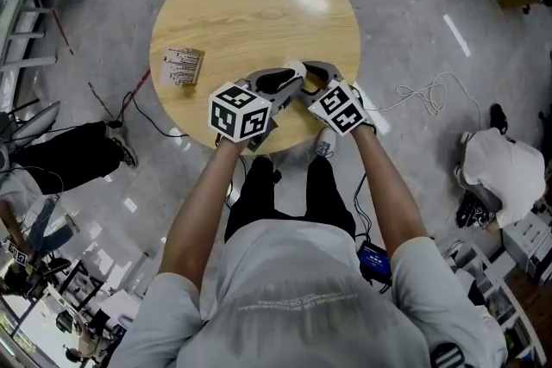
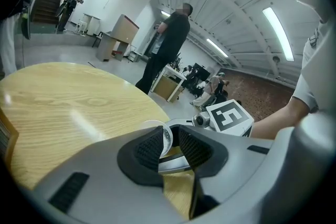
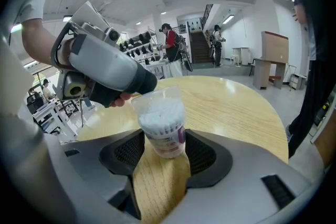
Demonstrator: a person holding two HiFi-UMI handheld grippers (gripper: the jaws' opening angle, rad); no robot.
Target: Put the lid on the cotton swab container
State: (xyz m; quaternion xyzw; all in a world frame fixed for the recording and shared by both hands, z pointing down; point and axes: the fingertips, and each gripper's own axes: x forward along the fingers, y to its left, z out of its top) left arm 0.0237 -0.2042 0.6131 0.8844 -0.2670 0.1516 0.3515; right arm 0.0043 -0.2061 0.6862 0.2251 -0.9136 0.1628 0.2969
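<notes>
The cotton swab container [image 3: 162,122], a clear tub packed with white swabs and banded by a purple label, stands upright between the pads of my right gripper [image 3: 164,148], which is shut on it. My left gripper [image 2: 169,143] is shut on the clear round lid [image 2: 166,135], held edge-on. In the right gripper view the left gripper's nose [image 3: 137,80] sits at the tub's upper left rim. I cannot tell whether the lid touches the rim. In the head view both grippers, left [image 1: 289,82] and right [image 1: 313,76], meet tip to tip near the table's front edge.
The round wooden table [image 1: 259,4] carries a small printed box [image 1: 182,66] at its left. Cables [image 1: 423,95] trail on the floor around it. A person in black [image 2: 170,42] stands beyond the far edge. Another person [image 1: 69,155] sits left of the table.
</notes>
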